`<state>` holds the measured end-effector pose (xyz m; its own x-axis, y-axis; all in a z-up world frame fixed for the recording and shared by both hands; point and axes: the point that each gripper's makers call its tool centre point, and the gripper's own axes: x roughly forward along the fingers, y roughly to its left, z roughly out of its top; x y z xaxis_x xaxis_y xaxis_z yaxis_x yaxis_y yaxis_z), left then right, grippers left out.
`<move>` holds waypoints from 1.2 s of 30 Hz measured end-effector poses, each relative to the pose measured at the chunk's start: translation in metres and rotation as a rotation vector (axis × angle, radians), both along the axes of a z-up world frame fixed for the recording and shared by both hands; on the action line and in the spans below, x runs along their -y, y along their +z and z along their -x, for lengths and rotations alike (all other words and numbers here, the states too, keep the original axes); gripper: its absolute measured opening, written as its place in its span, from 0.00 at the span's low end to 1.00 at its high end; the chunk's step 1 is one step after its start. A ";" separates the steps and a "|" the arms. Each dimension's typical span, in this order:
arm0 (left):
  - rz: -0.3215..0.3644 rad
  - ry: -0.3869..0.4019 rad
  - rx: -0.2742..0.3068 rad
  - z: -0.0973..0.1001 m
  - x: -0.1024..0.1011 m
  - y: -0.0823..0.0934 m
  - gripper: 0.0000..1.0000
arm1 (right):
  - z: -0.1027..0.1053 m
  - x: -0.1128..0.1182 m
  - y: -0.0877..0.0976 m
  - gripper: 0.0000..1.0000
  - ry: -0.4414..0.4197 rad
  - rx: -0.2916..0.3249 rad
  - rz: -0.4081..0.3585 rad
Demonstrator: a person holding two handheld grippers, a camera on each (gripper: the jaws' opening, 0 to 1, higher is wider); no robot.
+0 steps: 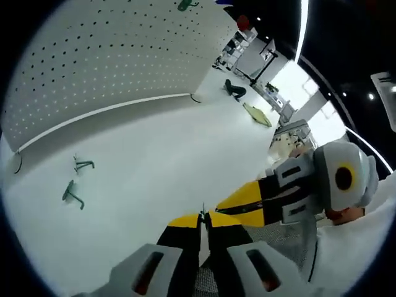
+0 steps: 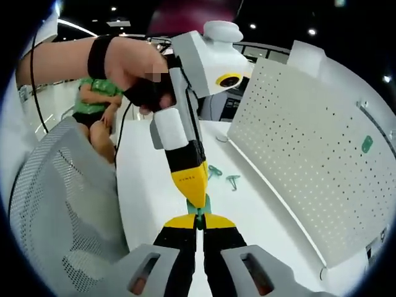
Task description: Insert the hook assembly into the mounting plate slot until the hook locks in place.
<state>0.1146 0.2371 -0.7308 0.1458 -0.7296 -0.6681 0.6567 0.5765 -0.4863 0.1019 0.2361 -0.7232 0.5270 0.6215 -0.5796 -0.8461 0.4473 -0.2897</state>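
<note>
Standing by the white table (image 1: 154, 185), I see both grippers meeting just above its surface, nearer to me than the pegboard (image 1: 111, 55) that rises along the table's far edge. The left gripper (image 1: 203, 218) has its yellow-tipped jaws pressed together, with a thin sliver of green hook (image 1: 202, 213) barely showing at the tips. In the right gripper view, the right gripper (image 2: 199, 221) is likewise pinched shut, and a small green hook piece (image 2: 200, 207) sits right between its tips and the yellow point of the left gripper, which comes down from above, carried by a hand (image 2: 133, 65) in a black wrist strap. Both sets of jaws seem to nip that same piece, though it is too small to make out its shape.

Farther along the table toward the pegboard, two more green hooks (image 1: 73, 193) (image 1: 83, 164) lie loose on the surface, near each other and well apart from the grippers. The pegboard stands upright, dotted with rows of holes, and one green hook (image 2: 366, 144) already hangs high on it. Beside the table, away from the pegboard, there is a grey mesh chair back (image 2: 55, 204), and beyond it a person in a green top (image 2: 93, 93) sits.
</note>
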 end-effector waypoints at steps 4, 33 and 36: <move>0.023 0.002 0.041 -0.001 0.001 0.002 0.04 | -0.002 0.001 0.001 0.01 -0.004 0.007 0.008; 0.134 0.109 0.337 -0.014 -0.009 0.028 0.29 | -0.022 0.011 0.015 0.01 -0.095 0.054 -0.008; 0.138 0.108 0.361 -0.011 -0.012 0.027 0.31 | -0.025 0.011 0.019 0.01 -0.111 0.063 -0.019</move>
